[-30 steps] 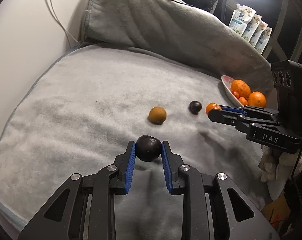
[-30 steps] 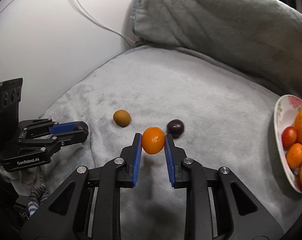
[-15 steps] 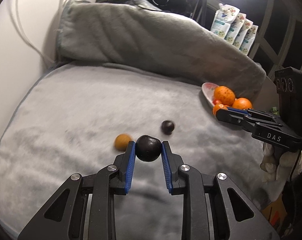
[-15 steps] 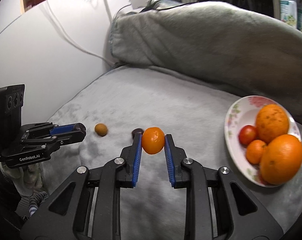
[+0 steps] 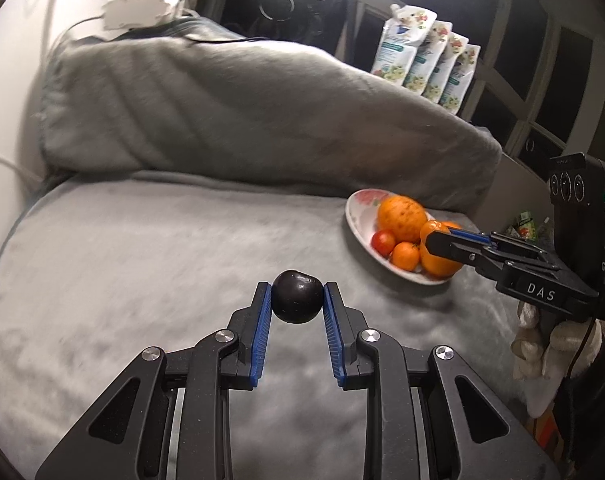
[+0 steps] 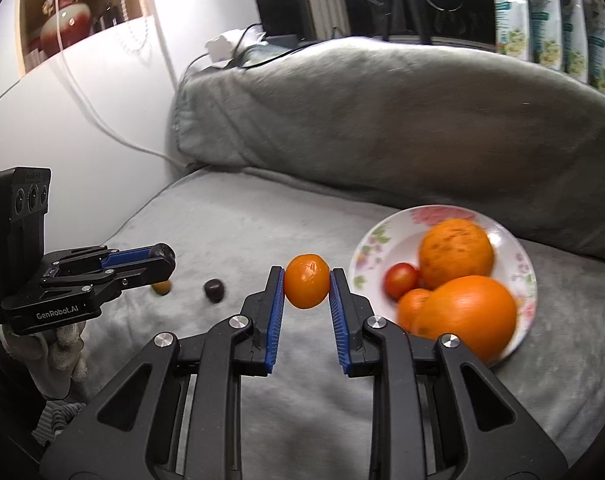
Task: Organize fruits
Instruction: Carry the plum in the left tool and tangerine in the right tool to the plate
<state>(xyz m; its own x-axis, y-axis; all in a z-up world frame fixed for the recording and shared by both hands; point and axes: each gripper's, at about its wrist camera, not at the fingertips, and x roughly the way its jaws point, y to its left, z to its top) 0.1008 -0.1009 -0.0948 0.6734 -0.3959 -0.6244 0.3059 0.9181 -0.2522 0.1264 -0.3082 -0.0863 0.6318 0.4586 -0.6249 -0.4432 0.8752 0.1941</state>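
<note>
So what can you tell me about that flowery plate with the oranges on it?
The plate is round, white and shallow, glossy like china, with pink flowers and green leaves painted around its rim. It sits flat on the grey fuzzy blanket, near the big grey cushion. On it are two big oranges, one small orange fruit and a little red one, bunched together. No tongs touch it.

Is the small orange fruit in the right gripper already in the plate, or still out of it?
Out: the small orange fruit sits clamped in the right gripper, beside the plate.
</note>
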